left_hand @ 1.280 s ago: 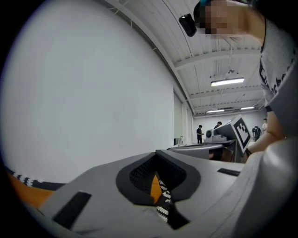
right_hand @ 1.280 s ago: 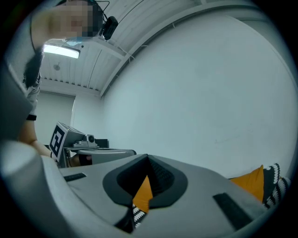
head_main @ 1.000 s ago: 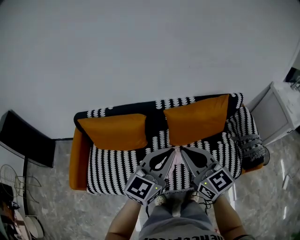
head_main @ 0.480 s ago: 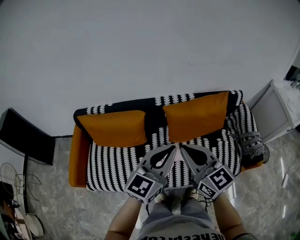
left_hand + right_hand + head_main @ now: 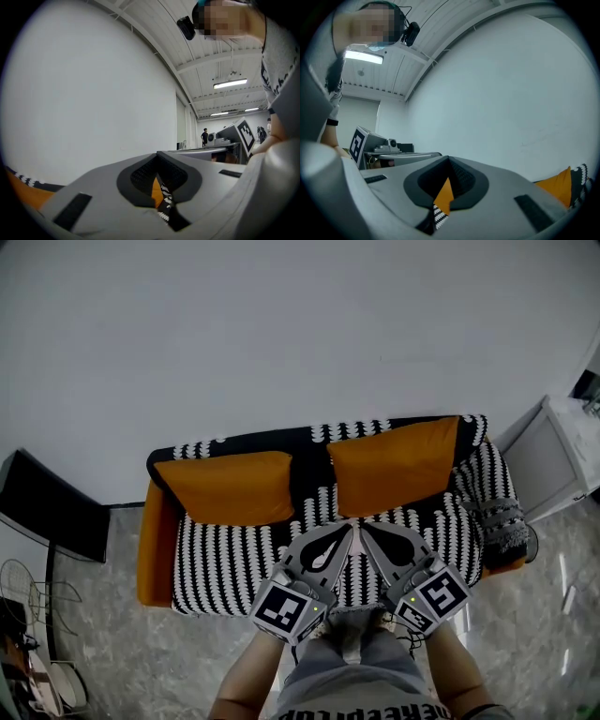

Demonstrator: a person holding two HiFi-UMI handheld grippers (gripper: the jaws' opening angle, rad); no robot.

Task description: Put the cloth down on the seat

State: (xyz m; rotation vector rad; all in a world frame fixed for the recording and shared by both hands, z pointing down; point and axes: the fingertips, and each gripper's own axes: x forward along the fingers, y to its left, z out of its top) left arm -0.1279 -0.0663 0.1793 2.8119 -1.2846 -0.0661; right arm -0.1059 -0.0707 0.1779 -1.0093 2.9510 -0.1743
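A sofa with a black-and-white patterned cover [image 5: 225, 563] stands against the white wall, with two orange cushions [image 5: 230, 488] [image 5: 394, 465] on it. A grey knitted cloth [image 5: 502, 526] lies bunched on the sofa's right armrest. My left gripper [image 5: 348, 533] and right gripper [image 5: 364, 532] hover level over the seat's front middle, tips almost touching. Both are shut with nothing between the jaws. In the left gripper view the shut left gripper [image 5: 158, 161] shows only a sliver of cushion and cover through its gap. The right gripper [image 5: 447, 168] looks the same in its own view.
A white cabinet [image 5: 553, 460] stands right of the sofa. A black panel [image 5: 52, 521] and a wire rack [image 5: 28, 615] are at the left. The person's feet [image 5: 352, 629] stand on the marble floor [image 5: 122, 652] before the sofa.
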